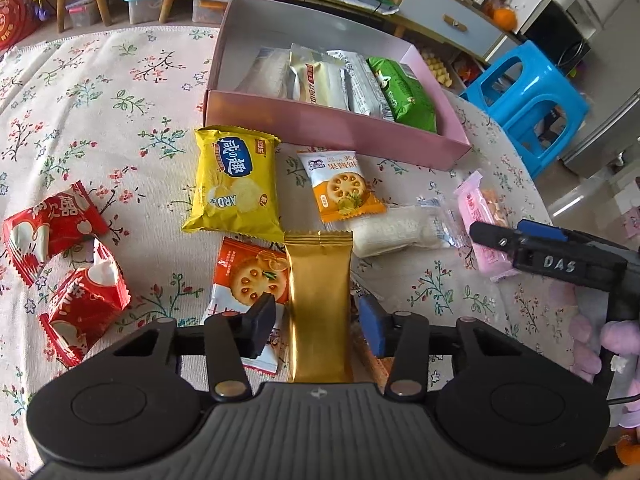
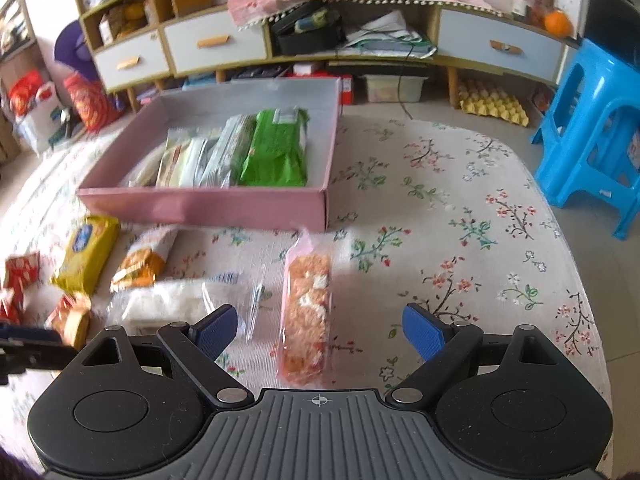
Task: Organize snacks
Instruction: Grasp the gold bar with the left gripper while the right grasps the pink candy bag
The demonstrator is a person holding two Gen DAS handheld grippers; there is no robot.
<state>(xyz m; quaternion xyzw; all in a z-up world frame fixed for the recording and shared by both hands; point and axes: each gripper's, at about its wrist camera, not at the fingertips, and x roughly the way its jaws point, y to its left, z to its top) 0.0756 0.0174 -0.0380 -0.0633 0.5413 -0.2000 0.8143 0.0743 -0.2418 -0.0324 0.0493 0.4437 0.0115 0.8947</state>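
Observation:
A gold foil packet [image 1: 320,304] lies lengthwise between the fingers of my left gripper [image 1: 318,312]. The pads stand close on both sides with a thin gap showing, so the jaws read as open. Around it lie a yellow chip bag [image 1: 234,188], two orange biscuit packets [image 1: 344,188] [image 1: 248,276], a white rice-cake packet [image 1: 400,228] and red packets [image 1: 60,248]. My right gripper [image 2: 320,320] is wide open over a pink packet of orange crackers [image 2: 306,312], not touching it. The pink box [image 2: 208,204] holds several packets, a green one [image 2: 276,152] rightmost.
The flowered cloth [image 2: 460,240] covers a table with bare room to the right of the box. A blue plastic stool [image 2: 592,132] stands off the table's right edge. A low cabinet with drawers [image 2: 216,40] runs along the back. A purple sleeve [image 1: 616,340] shows behind the right gripper.

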